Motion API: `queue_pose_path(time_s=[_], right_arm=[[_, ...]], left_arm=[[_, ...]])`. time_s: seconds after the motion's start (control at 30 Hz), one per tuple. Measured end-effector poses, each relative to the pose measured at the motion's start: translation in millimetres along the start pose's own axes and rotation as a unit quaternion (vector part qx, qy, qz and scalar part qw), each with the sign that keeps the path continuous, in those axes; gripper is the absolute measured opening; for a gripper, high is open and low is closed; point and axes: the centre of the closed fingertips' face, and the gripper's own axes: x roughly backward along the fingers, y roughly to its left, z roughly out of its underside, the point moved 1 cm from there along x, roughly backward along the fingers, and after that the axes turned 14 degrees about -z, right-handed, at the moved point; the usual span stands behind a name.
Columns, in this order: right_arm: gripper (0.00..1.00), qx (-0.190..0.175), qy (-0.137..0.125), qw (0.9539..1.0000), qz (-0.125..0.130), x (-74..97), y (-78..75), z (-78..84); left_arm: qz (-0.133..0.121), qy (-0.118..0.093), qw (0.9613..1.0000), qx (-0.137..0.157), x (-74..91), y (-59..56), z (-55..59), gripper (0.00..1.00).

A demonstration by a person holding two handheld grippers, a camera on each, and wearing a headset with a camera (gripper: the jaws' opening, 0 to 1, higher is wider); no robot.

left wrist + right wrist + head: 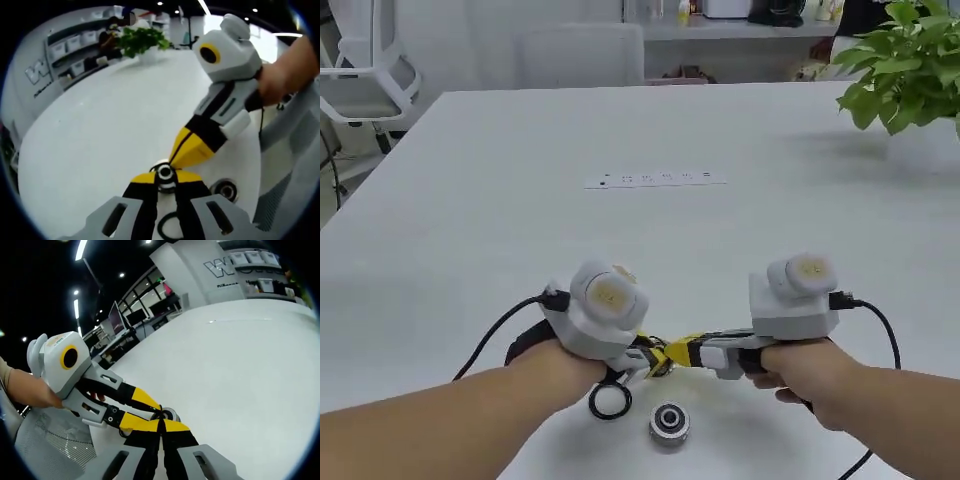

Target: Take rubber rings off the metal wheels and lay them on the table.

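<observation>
A small metal wheel (164,175) sits between the yellow tips of my left gripper (164,179), which is shut on it. My right gripper (176,159) comes in from the upper right, jaws together, pinching the wheel's rubber ring at its top edge. In the right gripper view my right gripper (160,422) meets that wheel (171,415) just past its tips. In the head view the left gripper (653,362) and the right gripper (674,354) touch tip to tip low over the table. A loose black rubber ring (608,401) lies below them, beside a bare metal wheel (669,422).
A white power strip (655,180) lies mid-table. A potted plant (905,70) stands at the far right and an office chair (365,60) at the far left. Black cables (490,340) trail from both grippers. The white table (520,230) is wide.
</observation>
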Motion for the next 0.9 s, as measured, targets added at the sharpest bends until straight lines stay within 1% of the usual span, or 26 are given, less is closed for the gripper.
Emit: queue_pose_path(time_s=[0.07,0.13,0.17,0.23,0.33,0.43,0.53,0.63,0.7,0.77,0.8,0.9], right_arm=[[0.0,-0.003,0.0,1.0,0.001,0.1,-1.4,0.1],[0.0,-0.007,-0.001,1.0,0.0,-0.1,-0.4,0.0],[0.0,-0.007,-0.001,1.0,-0.001,-0.1,0.7,-0.1],[0.0,-0.009,-0.001,1.0,-0.003,-0.7,2.3,-0.4],[0.0,-0.005,0.0,1.0,-0.003,-0.2,4.6,-2.0],[0.0,-0.006,-0.004,1.0,-0.005,0.8,6.2,-3.6],[0.0,-0.011,-0.014,0.9998,-0.008,1.6,9.2,-7.5],[0.0,-0.01,-0.016,0.9997,-0.012,1.2,12.9,-9.8],[0.0,-0.009,-0.017,0.9997,-0.016,0.8,16.3,-11.2],[0.0,-0.007,-0.017,0.9997,-0.018,0.6,18.8,-12.0],[0.0,-0.007,-0.018,0.9996,-0.02,0.4,20.6,-12.8],[0.0,-0.003,-0.018,0.9995,-0.025,-0.2,24.6,-14.7]], left_arm=[[0.001,-0.006,1.0,0.002,-0.1,-0.2,0.0,0.13],[0.004,-0.01,0.9996,0.024,-0.2,-0.1,-0.8,0.14],[0.007,-0.011,0.9987,0.05,-0.4,0.3,-1.5,0.14],[0.015,-0.012,0.9977,0.064,0.7,0.4,-2.0,0.15],[0.009,-0.015,0.9985,0.052,2.5,0.1,0.2,0.18],[0.019,-0.018,0.998,0.057,8.5,-1.7,0.6,0.23],[0.021,-0.03,0.9973,0.063,16.6,3.0,-2.1,0.25],[0.019,-0.041,0.9961,0.077,24.3,9.0,-4.7,0.27],[0.019,-0.044,0.9953,0.084,31.1,11.8,-5.4,0.29],[0.021,-0.043,0.9948,0.09,35.3,14.1,-4.3,0.33],[0.023,-0.046,0.9946,0.09,39.6,14.9,-4.0,0.36],[0.021,-0.053,0.9949,0.083,51.0,18.0,-4.5,0.39]])
